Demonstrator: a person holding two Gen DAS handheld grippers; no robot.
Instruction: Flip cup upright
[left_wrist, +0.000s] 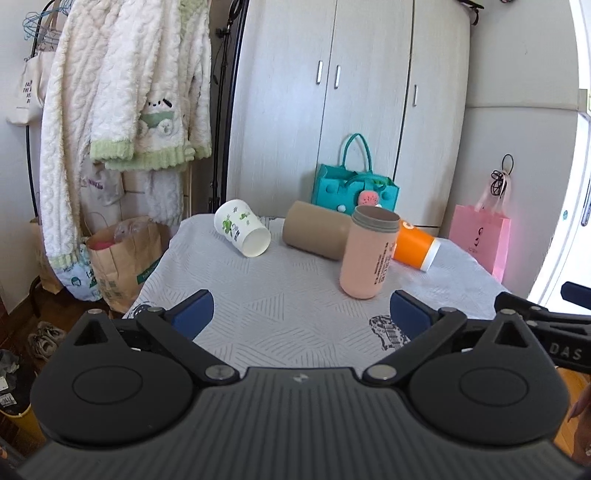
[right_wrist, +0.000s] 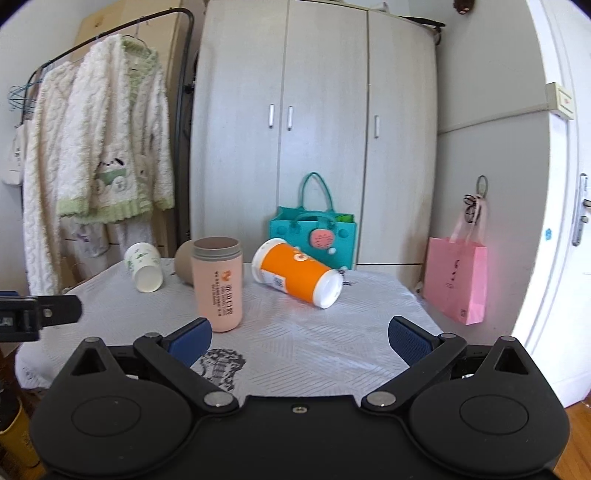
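Now | pink cup (left_wrist: 367, 251) upright; orange cup (right_wrist: 299, 273) on side | both hand-held grippers (left_wrist: 301, 314) (right_wrist: 300, 338) spread wide, empty

A pink cup (right_wrist: 218, 284) carries orange lettering; an orange cup (right_wrist: 297, 273) has white ends; a white cup (left_wrist: 242, 228) shows green prints; a tan cup (left_wrist: 314, 233) is plain. The tablecloth (left_wrist: 258, 295) is pale grey with line patterns.

"DAS" on right claw (left_wrist: 532, 310)
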